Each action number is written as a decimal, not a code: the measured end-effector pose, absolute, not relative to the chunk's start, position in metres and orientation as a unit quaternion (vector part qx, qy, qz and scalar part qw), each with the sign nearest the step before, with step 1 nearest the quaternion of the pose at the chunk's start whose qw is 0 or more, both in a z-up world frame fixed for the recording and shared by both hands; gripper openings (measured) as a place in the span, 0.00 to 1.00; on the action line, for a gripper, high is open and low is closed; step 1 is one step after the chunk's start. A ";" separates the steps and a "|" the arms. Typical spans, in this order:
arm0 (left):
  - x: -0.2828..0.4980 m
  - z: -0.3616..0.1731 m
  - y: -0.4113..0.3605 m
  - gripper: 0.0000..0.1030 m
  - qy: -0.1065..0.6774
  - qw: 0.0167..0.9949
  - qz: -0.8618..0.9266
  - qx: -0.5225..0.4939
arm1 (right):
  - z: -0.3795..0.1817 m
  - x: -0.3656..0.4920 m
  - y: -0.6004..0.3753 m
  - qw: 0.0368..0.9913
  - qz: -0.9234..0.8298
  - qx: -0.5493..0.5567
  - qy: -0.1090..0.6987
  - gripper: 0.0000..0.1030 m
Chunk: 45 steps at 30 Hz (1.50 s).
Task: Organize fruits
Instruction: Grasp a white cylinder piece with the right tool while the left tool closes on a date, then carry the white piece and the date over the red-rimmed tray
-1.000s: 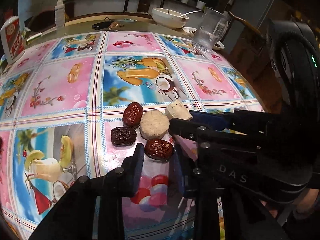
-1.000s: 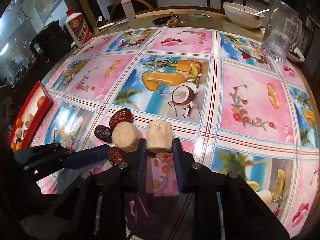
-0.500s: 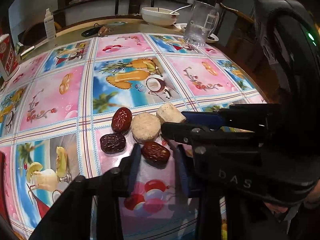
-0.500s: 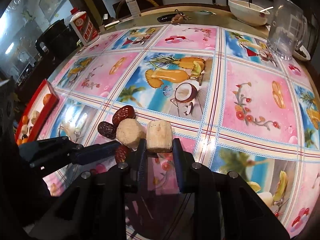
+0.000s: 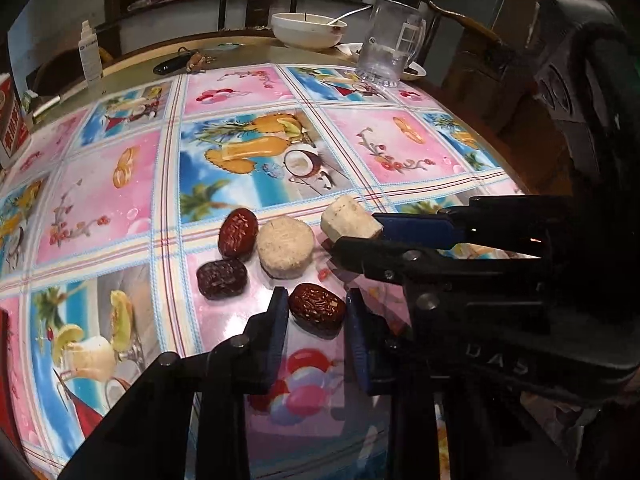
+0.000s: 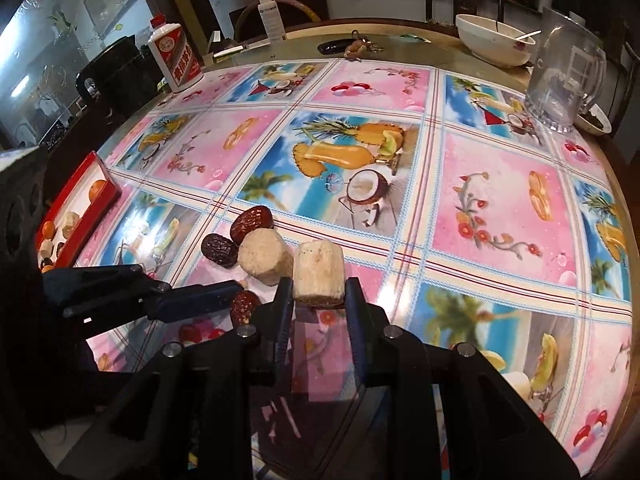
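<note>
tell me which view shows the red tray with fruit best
The right wrist view. The red tray sits at the table's left edge there, with small orange and pale fruit pieces visible inside, though the left tongs' dark body cuts off its near end. In the left wrist view only a red sliver shows at the left border, contents hidden.

The left gripper point(image 5: 316, 316) is made of matte black plastic. Its two fingers carry dark blue pads point(image 5: 280, 328) on the inner faces, and silver round screw heads sit along the black linkage bars. The right gripper point(image 6: 318, 304) has the same build: black bars, blue inner pads point(image 6: 354, 320), and silver screws. In the left wrist view, at 4 o'clock, its black body shows the raised letters "DAS" point(image 5: 496, 362).
</note>
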State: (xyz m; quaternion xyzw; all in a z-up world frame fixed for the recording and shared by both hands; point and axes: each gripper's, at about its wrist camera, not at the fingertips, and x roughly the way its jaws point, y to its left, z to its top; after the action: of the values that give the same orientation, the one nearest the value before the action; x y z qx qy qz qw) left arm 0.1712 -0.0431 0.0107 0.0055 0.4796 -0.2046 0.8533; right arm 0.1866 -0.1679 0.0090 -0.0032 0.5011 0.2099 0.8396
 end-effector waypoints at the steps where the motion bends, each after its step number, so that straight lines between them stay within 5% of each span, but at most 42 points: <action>1: 0.169 0.012 -0.043 0.28 0.478 0.854 -0.206 0.007 | 0.010 0.185 -0.170 0.840 0.208 -0.001 0.501 0.27; 13: 0.121 0.049 -0.006 0.28 0.460 0.865 -0.198 -0.018 | 0.055 0.151 -0.154 0.846 0.230 0.008 0.481 0.27; 26: 0.023 0.100 0.174 0.28 0.443 0.892 -0.020 -0.093 | 0.103 0.120 0.017 0.811 0.382 -0.039 0.441 0.27; 35: 0.019 0.083 0.287 0.28 0.436 0.885 0.067 -0.147 | 0.075 0.119 0.164 0.765 0.448 -0.081 0.455 0.27; 45: 0.069 0.058 0.325 0.28 0.445 0.880 0.072 -0.151 | 0.033 0.156 0.225 0.757 0.413 -0.095 0.497 0.27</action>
State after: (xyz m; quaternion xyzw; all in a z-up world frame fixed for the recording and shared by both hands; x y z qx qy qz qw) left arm 0.0689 0.3246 0.0577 -0.1510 0.4451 0.0722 0.8797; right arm 0.1559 0.2254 0.0333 -0.0950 0.4970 0.4128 0.7573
